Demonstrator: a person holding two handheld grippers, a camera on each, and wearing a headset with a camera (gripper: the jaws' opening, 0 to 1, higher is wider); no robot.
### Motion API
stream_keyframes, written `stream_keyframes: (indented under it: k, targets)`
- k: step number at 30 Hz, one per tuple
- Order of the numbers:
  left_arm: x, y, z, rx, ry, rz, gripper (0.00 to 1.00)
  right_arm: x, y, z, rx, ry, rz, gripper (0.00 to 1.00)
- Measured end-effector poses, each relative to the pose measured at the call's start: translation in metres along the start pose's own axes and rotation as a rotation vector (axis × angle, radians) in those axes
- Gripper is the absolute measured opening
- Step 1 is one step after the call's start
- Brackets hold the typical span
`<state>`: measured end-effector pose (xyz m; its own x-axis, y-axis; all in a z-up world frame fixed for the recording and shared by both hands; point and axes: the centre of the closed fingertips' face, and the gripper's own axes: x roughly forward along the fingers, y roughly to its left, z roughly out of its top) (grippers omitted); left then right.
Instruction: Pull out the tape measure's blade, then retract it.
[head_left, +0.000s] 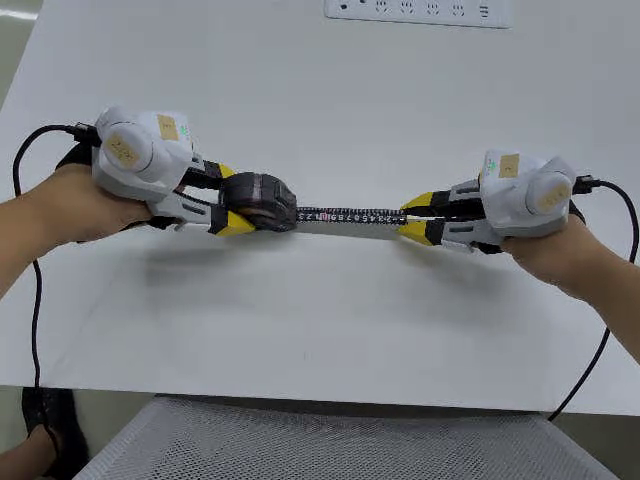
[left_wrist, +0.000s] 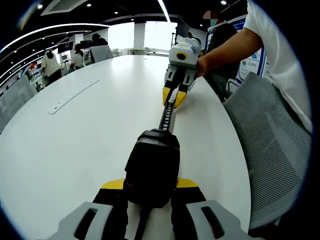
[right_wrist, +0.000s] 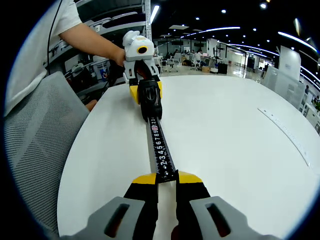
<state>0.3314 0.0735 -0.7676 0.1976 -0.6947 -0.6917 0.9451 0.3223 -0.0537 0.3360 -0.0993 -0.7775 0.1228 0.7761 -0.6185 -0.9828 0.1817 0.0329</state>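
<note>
A black tape measure case hovers just above the white table, clamped between the yellow-tipped jaws of my left gripper. In the left gripper view the case sits right at the jaws. Its black blade with white numbers runs out to the right. My right gripper is shut on the blade's end. The right gripper view has the blade stretching from my right gripper to the case and the left gripper. The right gripper appears far off in the left gripper view.
The white table stretches wide around both grippers. A white power strip lies at the far edge. A grey mesh chair stands at the near edge. Black cables trail from both grippers.
</note>
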Motion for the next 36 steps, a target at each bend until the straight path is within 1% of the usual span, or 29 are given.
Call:
stream_keyframes:
  k: [6,15,24,36]
  targets:
    - [0.001,-0.001,0.001,0.001,0.002,0.0,0.3,-0.009,-0.003,-0.007,0.009,0.007,-0.008,0.07]
    - [0.001,-0.001,0.001,0.01,0.009,-0.002,0.3,-0.017,-0.004,-0.014,0.008,0.026,-0.014,0.07]
    - [0.001,-0.002,0.001,0.01,0.014,-0.004,0.3,-0.033,-0.009,-0.026,0.014,0.042,-0.029,0.07]
    - [0.001,-0.002,0.001,0.013,0.021,-0.006,0.3,-0.044,-0.012,-0.035,0.013,0.061,-0.042,0.07]
